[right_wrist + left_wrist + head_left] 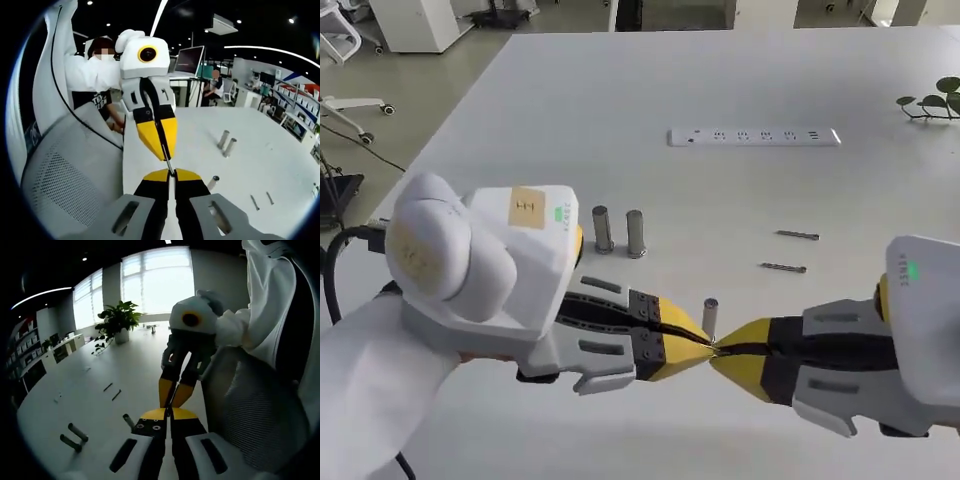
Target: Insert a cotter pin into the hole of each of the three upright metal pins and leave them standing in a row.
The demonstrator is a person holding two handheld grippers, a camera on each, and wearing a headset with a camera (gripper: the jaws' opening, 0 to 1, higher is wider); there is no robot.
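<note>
Two upright metal pins [603, 228] [636, 232] stand side by side on the white table [740, 70]. A third metal pin [710, 315] stands nearer, just behind the gripper tips. My left gripper [704, 344] and right gripper [718, 352] meet tip to tip above the table, both shut. A thin cotter pin [168, 164] bridges the two sets of yellow tips; it looks pinched at both ends. Two more cotter pins [797, 235] [783, 267] lie flat to the right. The lone metal pin [213, 182] shows right of the right gripper [173, 174].
A white power strip [755, 136] lies across the far middle of the table. Green plant leaves [932, 103] reach in at the far right edge. A mesh chair back [65, 170] and a person's white sleeve [270, 300] are close behind the grippers.
</note>
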